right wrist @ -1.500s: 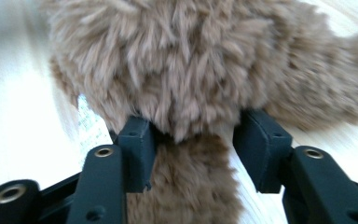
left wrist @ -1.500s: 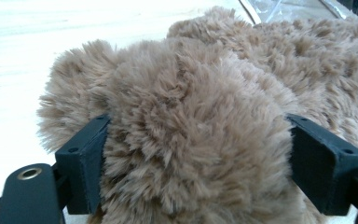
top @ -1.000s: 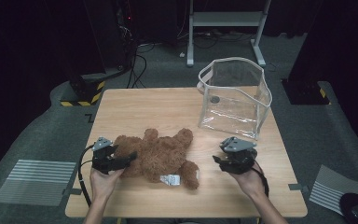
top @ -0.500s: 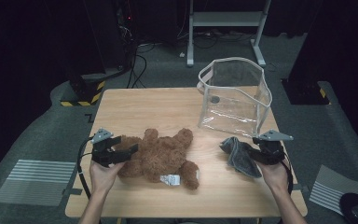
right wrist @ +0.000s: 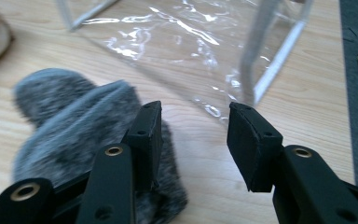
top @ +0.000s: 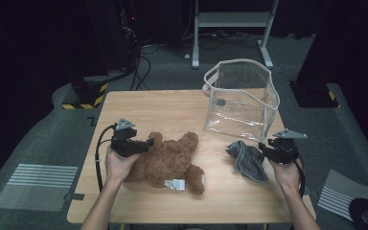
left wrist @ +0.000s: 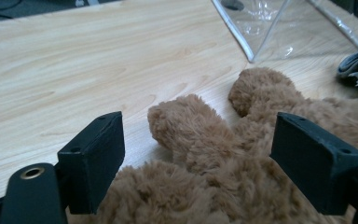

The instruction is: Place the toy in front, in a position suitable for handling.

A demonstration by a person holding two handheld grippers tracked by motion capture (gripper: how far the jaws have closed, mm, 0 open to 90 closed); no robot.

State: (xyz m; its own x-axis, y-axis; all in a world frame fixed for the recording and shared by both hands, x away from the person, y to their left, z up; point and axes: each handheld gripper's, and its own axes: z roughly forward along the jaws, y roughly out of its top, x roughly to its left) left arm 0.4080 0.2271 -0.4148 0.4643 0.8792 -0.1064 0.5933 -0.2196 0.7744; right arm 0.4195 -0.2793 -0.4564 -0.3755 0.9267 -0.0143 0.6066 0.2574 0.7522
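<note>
A brown teddy bear (top: 172, 160) lies flat on the wooden table (top: 172, 108), with a white tag (top: 175, 183) near its front edge. My left gripper (top: 149, 143) is at the bear's left end. Its jaws stand wide on either side of a furry limb (left wrist: 191, 130) and the pads do not press on it. A grey fuzzy cloth (top: 247, 160) lies crumpled to the bear's right. My right gripper (top: 264, 151) sits just right of that cloth (right wrist: 70, 121). Its jaws have just been closing and now stand open, with bare table between them (right wrist: 196, 112).
A clear plastic bag (top: 242, 98) with white trim stands open at the back right of the table, and its lower edge (right wrist: 186, 51) lies just beyond my right jaws. The table's right edge is close to my right hand. Cables and stands are on the floor behind.
My right hand has moved right, off the grey cloth, which now lies uncovered on the table. My left hand has shifted a little along the bear's left end.
</note>
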